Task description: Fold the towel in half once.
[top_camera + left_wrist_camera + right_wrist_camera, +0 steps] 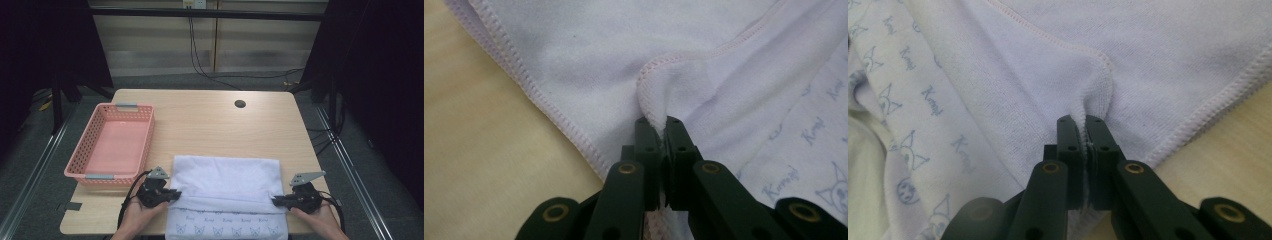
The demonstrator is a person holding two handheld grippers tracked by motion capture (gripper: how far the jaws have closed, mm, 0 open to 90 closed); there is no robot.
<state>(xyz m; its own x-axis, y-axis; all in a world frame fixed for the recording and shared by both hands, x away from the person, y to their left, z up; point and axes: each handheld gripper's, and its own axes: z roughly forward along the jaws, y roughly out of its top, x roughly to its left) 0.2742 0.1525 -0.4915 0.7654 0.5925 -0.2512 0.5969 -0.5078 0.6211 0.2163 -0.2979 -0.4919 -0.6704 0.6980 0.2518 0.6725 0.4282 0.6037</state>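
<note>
A pale lilac towel (225, 180) lies folded at the table's near edge, its printed side with small cat faces showing along the front. My left gripper (176, 194) is shut on the towel's left corner, and my right gripper (275, 200) is shut on the right corner. In the left gripper view the black jaws pinch a stitched hem of the towel (574, 55) at my left gripper (658, 121). In the right gripper view my right gripper (1083, 120) clamps a bunched corner of the towel (1158, 55) in the same way. Both held corners lie low over the folded layers.
A pink plastic basket (75, 170) with nothing in it stands at the table's left side, just beyond my left gripper. A round cable hole (240, 104) sits near the far edge of the wooden table (210, 120). Cables run across the floor behind.
</note>
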